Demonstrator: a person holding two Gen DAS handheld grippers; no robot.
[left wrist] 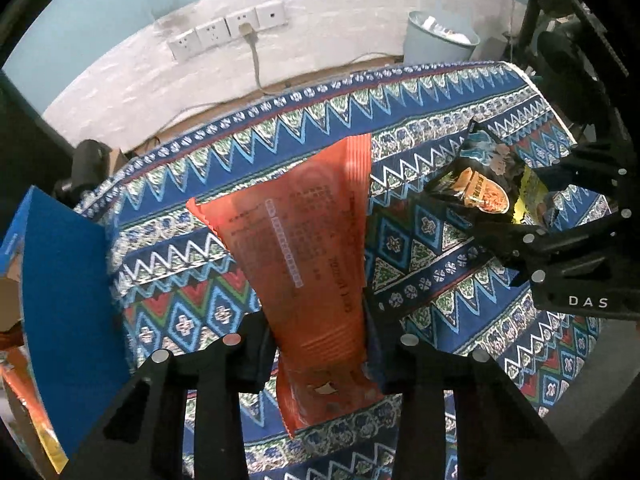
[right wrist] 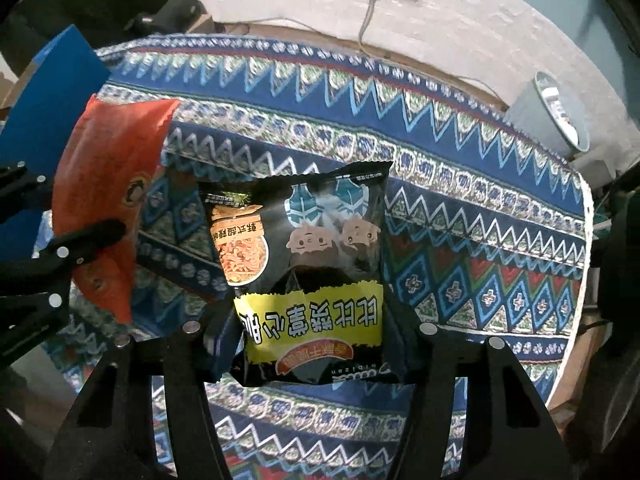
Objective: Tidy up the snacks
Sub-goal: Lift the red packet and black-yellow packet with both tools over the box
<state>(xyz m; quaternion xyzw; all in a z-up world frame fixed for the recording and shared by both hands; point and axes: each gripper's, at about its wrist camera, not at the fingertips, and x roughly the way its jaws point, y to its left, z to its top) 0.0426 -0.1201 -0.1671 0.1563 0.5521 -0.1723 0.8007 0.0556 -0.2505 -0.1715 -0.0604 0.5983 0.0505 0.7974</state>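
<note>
My left gripper (left wrist: pixel 320 344) is shut on the lower end of a long orange snack packet (left wrist: pixel 304 232), which hangs lifted over the patterned tablecloth (left wrist: pixel 440 272). To its right, my right gripper (left wrist: pixel 536 200) grips a black snack packet (left wrist: pixel 480 176). In the right wrist view the right gripper (right wrist: pixel 316 344) is shut on that black packet (right wrist: pixel 320 232) at its yellow-banded end, and the packet is raised off the cloth. The orange packet (right wrist: pixel 108 160) shows at the left, pinched by the left gripper's fingers (right wrist: pixel 92 236).
A blue cardboard box (left wrist: pixel 60 280) stands open at the table's left edge, with orange packets inside. A pale waste bin (left wrist: pixel 436 40) sits on the floor behind the table. Wall sockets (left wrist: pixel 228 32) with a plugged cable are on the white wall. The table's right edge (right wrist: pixel 580 280) curves close by.
</note>
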